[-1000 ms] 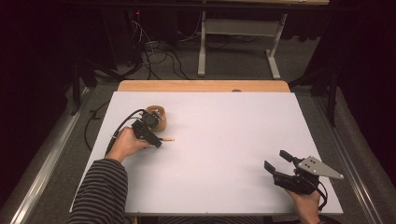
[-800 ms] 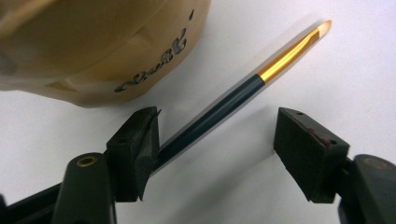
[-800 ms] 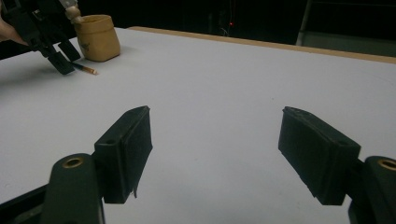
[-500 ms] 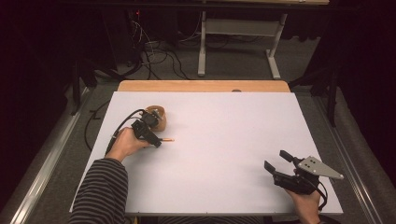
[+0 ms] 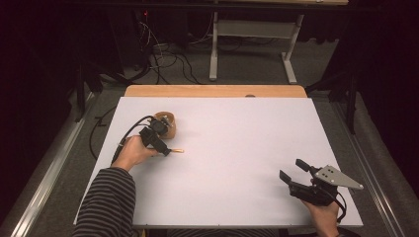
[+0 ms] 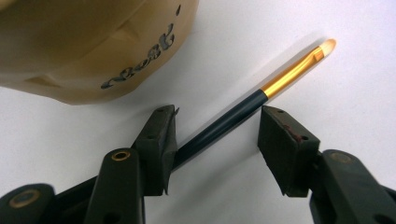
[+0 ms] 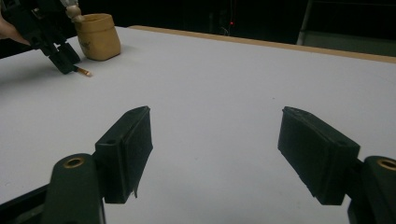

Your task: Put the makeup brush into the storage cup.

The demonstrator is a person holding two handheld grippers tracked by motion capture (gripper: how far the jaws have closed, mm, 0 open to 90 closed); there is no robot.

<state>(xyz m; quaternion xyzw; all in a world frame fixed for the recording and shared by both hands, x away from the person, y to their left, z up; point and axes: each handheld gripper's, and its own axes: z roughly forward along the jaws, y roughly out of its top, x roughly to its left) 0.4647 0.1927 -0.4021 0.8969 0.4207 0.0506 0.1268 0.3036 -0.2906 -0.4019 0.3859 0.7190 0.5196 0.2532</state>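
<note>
Left gripper (image 6: 217,135) is straddling a slim brush (image 6: 243,109) lying flat on the matte white table (image 5: 237,163); its jaws have just been closing, one pad touching the glossy dark handle, the other standing clear. Gold metal ferrule and pale rounded tip are pointing away. A tan, rounded wooden pot (image 6: 88,46) is sitting just beside. Right gripper (image 7: 215,156) is resting well apart, flat ribbed pads spread with only bare table between.

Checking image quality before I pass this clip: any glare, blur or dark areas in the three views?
High view: table evenly lit, surroundings nearly black, right gripper sharp. Left gripper view: brush slightly soft, gold ferrule glinting, pale shadow beside it; cup crisp. Right gripper view: near pads dim, far background dark.
</note>
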